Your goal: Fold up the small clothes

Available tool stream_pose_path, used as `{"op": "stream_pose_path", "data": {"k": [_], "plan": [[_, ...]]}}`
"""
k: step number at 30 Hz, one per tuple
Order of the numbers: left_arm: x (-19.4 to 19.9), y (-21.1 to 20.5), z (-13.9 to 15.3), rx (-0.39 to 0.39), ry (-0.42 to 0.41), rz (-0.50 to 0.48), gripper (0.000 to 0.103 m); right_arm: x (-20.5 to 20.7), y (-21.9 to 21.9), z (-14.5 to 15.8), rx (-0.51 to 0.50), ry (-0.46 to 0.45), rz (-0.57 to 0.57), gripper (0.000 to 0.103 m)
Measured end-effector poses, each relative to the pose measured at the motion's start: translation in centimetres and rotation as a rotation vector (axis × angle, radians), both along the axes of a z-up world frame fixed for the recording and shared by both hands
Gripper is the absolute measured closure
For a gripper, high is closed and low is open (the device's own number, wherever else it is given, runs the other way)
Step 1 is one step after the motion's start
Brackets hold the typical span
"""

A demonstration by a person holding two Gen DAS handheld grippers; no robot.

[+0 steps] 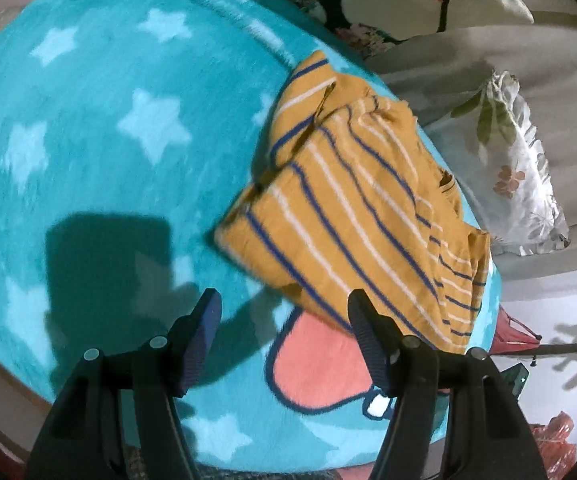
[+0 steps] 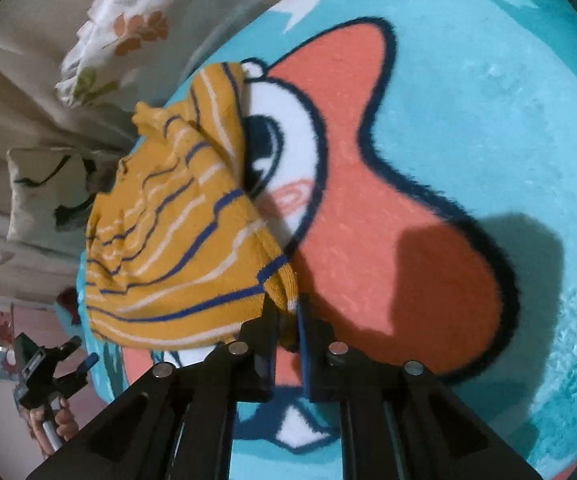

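On the teal star blanket (image 1: 100,128), the folded striped shirt (image 1: 352,216) lies near its edge. Your right gripper (image 2: 287,312) pinches the shirt's corner; your left gripper (image 1: 284,312) is spread wide, holding nothing, just beside the shirt.

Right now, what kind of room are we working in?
Most likely a bedroom, with the folding done on a bed. The striped garment lies on a fleece star blanket, with a floral pillow and beige bedding beyond it.

Left gripper (image 1: 284,312) fingers (image 1: 208,320) spread, hovering over teal star blanket (image 1: 108,128); striped yellow garment (image 1: 352,208) bunched near blanket's right edge.
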State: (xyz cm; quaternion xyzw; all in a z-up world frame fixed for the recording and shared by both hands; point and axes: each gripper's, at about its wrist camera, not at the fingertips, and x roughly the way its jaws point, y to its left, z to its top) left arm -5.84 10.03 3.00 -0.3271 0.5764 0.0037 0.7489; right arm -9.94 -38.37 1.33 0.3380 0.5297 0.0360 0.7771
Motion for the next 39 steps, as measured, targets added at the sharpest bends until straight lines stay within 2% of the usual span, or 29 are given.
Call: {"op": "stream_pose_path", "data": {"k": [3,6,8,10,14,18,23,24,27,30,34,39], "plan": [[-1.1,-1.0,0.1,0.008,-0.002,0.002,0.039,0.3,0.1,2.3,-0.026,-0.062,0.02,0.082],[-2.0,-1.8,0.3,0.019,-0.006,-0.001,0.038,0.9,0.4,5.3,-0.098,-0.156,0.01,0.079],[-2.6,-2.1,0.4,0.029,-0.01,0.002,0.039,2.3,1.2,7.0,-0.103,-0.216,0.029,0.079],[-3.3,-2.2,0.6,0.045,-0.012,0.008,0.039,4.4,2.7,7.5,-0.108,-0.228,0.078,0.079],[-4.3,-2.1,1.4,0.088,-0.019,0.017,0.038,9.3,5.7,5.6,-0.143,-0.191,0.186,0.079],[-5.5,-1.3,2.6,0.149,-0.034,0.032,0.038,13.4,6.1,2.5,-0.194,-0.114,0.193,0.08],[-6.3,0.0,2.6,0.21,-0.019,0.049,0.038,15.8,4.7,1.8,-0.103,-0.076,0.139,0.079],[-6.3,0.3,2.4,0.21,-0.012,0.051,0.038,15.8,4.6,2.0,-0.104,-0.072,0.141,0.078],[-5.6,1.0,1.9,0.184,-0.011,0.048,0.038,14.5,5.0,4.0,-0.135,-0.112,0.134,0.065],[-3.6,1.3,1.4,0.164,-0.016,0.015,0.038,12.1,6.2,6.2,-0.1,-0.166,0.135,0.064],[-0.3,1.1,1.0,0.153,-0.026,-0.075,0.038,8.9,9.8,8.1,-0.126,-0.208,0.174,0.061],[3.3,1.4,0.0,0.165,-0.028,-0.188,0.038,5.9,16.7,7.5,-0.207,-0.197,0.262,0.059]]}}
